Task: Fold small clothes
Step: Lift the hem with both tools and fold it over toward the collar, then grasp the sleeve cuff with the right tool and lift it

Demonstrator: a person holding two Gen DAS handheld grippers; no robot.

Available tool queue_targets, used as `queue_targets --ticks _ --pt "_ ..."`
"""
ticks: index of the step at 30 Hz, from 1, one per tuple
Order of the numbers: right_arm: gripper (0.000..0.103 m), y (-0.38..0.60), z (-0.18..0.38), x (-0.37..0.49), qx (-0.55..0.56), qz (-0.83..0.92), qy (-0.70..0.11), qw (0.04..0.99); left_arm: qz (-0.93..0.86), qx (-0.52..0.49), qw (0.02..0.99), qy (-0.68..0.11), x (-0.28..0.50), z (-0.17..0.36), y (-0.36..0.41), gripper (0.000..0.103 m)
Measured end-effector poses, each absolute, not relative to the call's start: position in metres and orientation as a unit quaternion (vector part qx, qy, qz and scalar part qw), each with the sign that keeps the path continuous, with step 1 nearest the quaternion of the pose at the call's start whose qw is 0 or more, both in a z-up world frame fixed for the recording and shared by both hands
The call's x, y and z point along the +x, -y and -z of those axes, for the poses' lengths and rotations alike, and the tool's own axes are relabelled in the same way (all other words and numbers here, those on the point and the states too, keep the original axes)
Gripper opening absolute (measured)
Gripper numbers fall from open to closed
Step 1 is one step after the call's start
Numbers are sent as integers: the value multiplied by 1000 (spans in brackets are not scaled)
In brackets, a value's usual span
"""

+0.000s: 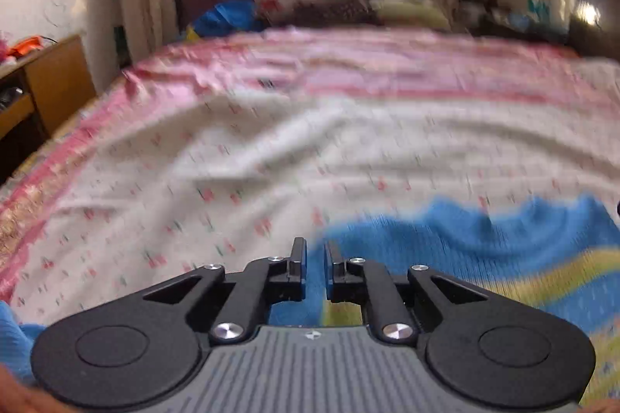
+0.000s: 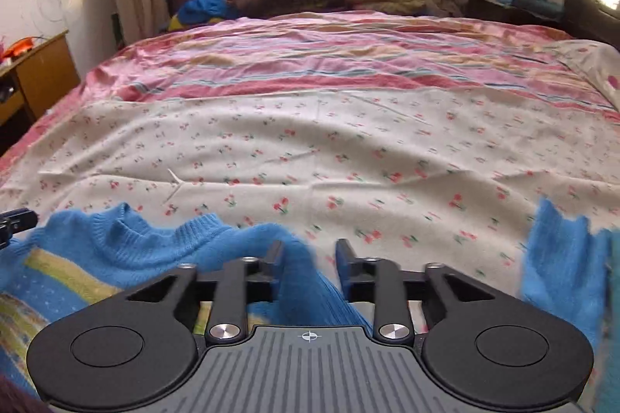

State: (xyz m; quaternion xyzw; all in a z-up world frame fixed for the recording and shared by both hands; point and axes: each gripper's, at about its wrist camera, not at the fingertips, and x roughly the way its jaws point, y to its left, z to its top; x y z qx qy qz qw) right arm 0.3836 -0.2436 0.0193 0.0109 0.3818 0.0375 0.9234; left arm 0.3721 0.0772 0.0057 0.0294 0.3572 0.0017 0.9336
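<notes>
Blue sweater (image 2: pixel 116 258) lies at the near edge of the bed (image 2: pixel 310 141), collar facing far, prob. spread flat for folding. Right gripper (image 2: pixel 309 254) has fingers apart, w/ a fold of knit between them. Left gripper (image 1: pixel 314 256) fingers nearly together, nothing between, over the sweater's left edge.

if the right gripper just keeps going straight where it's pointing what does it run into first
Most likely the blue sweater: a fold of its knit already lies between the open fingers of the right gripper. Past that comes the cherry-print bedsheet, though depth is hard to judge.
</notes>
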Motion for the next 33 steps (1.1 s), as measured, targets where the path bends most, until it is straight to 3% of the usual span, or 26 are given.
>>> queue_targets --ticks 3,11,17,19,25,33 --pt "30 246 -5 382 -18 -10 -429 903 -1 56 927 -372 367 4 -66 19" --pt "30 313 -51 364 45 85 -375 922 40 18 940 -337 330 -23 -47 19" --pt "30 375 -41 355 140 195 -386 891 106 -23 930 -352 297 -11 -13 19" --pt "25 383 -39 350 157 211 -385 885 121 -44 925 -357 286 -6 -3 19" --pt "26 379 -32 363 152 241 -419 862 142 -80 920 -356 253 9 14 21" --pt "25 383 -12 379 136 264 -436 849 168 -64 923 -339 236 13 20 30"
